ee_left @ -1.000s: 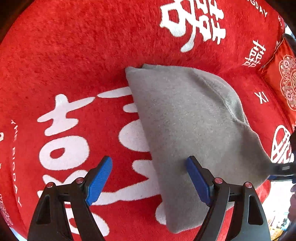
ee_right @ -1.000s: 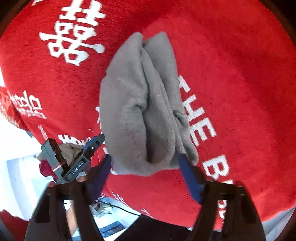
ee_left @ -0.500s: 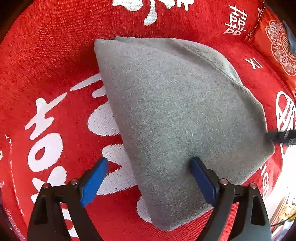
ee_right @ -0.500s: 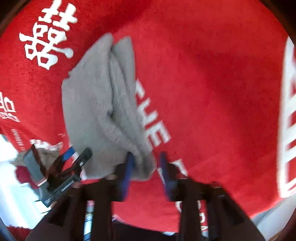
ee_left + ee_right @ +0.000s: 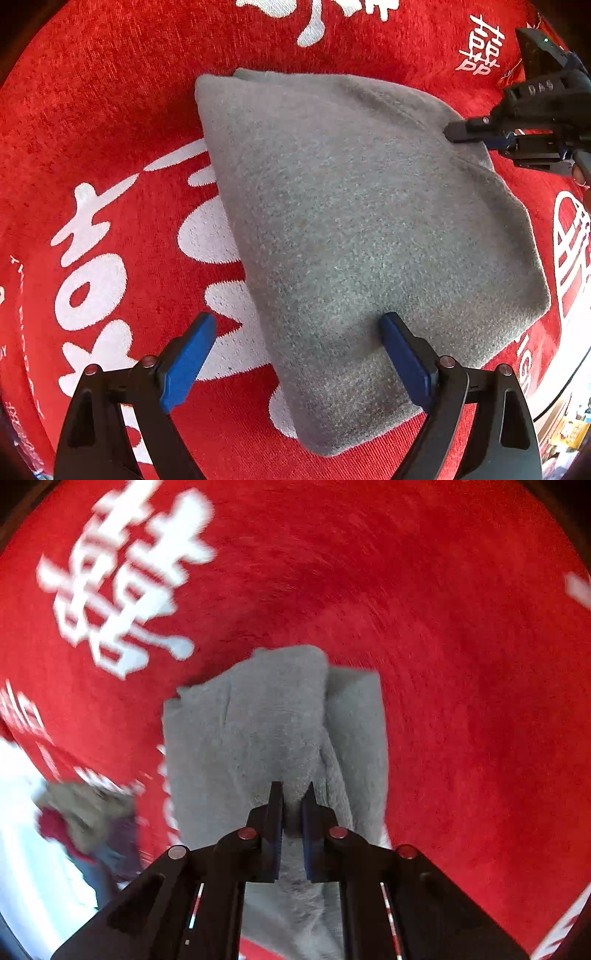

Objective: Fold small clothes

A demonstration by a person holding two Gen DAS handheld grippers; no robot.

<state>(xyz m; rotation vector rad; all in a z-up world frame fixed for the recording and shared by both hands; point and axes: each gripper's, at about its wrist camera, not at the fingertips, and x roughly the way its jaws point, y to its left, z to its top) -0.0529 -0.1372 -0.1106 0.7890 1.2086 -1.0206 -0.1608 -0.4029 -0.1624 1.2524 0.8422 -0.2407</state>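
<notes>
cloth (image 5: 351,229) folded, flat on red cover (image 5: 110,110) | right gripper (image 5: 292,805) pinching far-right edge | left gripper (image 5: 295,354) spread, straddling near-left edge, long axis running ahead-left

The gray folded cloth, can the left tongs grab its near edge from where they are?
Probably yes. The left tongs are open, straddling the gray folded cloth's left edge, one finger already on it. Nothing blocks them; the right tongs pinch the far corner.

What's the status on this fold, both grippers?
Left gripper open over gray garment. Right gripper shut on its edge. Red blanket underneath, nothing blocking.
</notes>
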